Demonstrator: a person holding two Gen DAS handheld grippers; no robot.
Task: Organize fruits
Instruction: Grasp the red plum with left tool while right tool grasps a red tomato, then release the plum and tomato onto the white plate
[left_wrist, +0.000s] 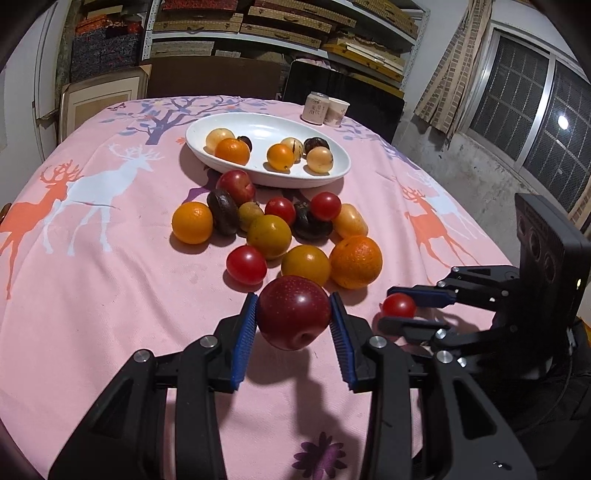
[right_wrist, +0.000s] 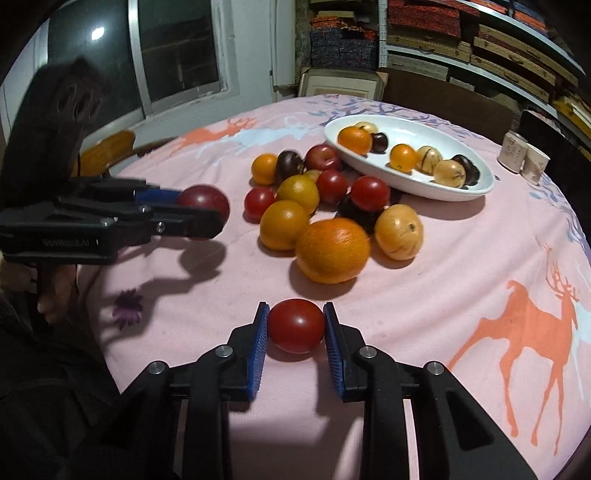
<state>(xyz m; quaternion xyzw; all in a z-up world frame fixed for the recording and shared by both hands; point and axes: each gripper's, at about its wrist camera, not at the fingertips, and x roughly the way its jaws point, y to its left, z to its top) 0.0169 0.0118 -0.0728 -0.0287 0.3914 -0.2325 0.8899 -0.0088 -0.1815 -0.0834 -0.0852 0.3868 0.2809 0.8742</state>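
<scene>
Two fruits are gripped: the left tongs (left_wrist: 293, 314) clamp a dark red plum (left_wrist: 293, 312), the right tongs (right_wrist: 295, 326) a red tomato (right_wrist: 295, 325). Beyond the loose fruit pile (left_wrist: 275, 229) lies the white dish (left_wrist: 332, 173), nearer the left tongs.

Tablecloth (left_wrist: 110, 295): pale pink, printed with orange and white deer, purple trees, a purple flower near the front edge.
Dish (left_wrist: 340, 162): plain glossy white.
Fruit in dish (left_wrist: 280, 157): orange, pale yellow, dark brown.
Fruit pile (left_wrist: 269, 236): orange, amber-yellow, bright red, blackish brown.
Plum (left_wrist: 293, 312): deep red, finely speckled.
Tomato (right_wrist: 295, 325): glossy red.
Gripper pads (left_wrist: 243, 343): blue, ribbed; frames black.
Cups (left_wrist: 327, 109): cream with brown print.
</scene>
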